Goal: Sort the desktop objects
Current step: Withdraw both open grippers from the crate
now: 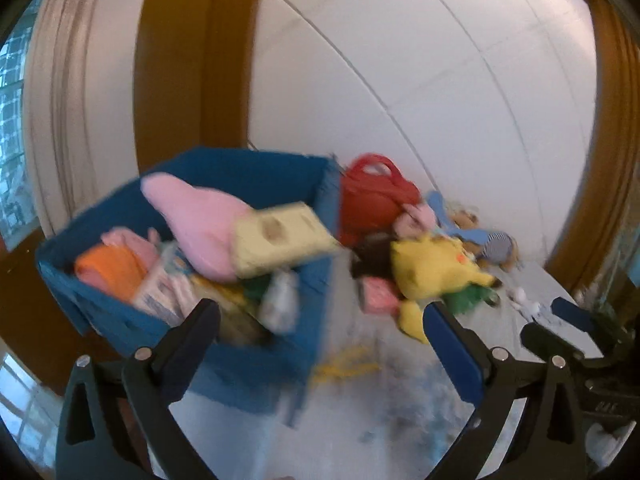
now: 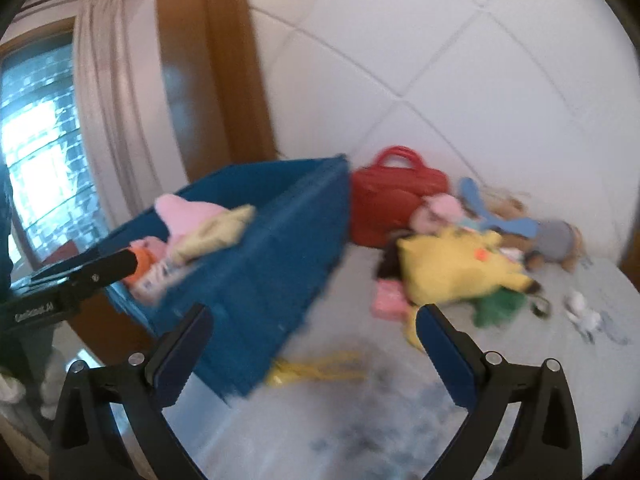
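A blue bin (image 1: 256, 360) (image 2: 260, 280) stands at the left, filled with a pink plush (image 1: 192, 220), a pale yellow pack (image 1: 280, 236), an orange item (image 1: 112, 272) and other small things. To its right lies a pile: a red handbag (image 1: 372, 196) (image 2: 392, 196), a yellow plush (image 1: 432, 268) (image 2: 452, 268), a small pink box (image 1: 376, 294) (image 2: 388, 300) and a green item (image 2: 500, 304). My left gripper (image 1: 320, 312) is open over the bin's near corner, holding nothing. My right gripper (image 2: 314, 312) is open and empty, short of the pile.
A brown bear plush in a striped top (image 1: 496, 244) (image 2: 556, 240) lies at the far right against the white padded wall. A yellow cord (image 2: 316, 368) lies by the bin's foot. Small white bits (image 2: 580, 308) sit at the right. A window and curtain are at the left.
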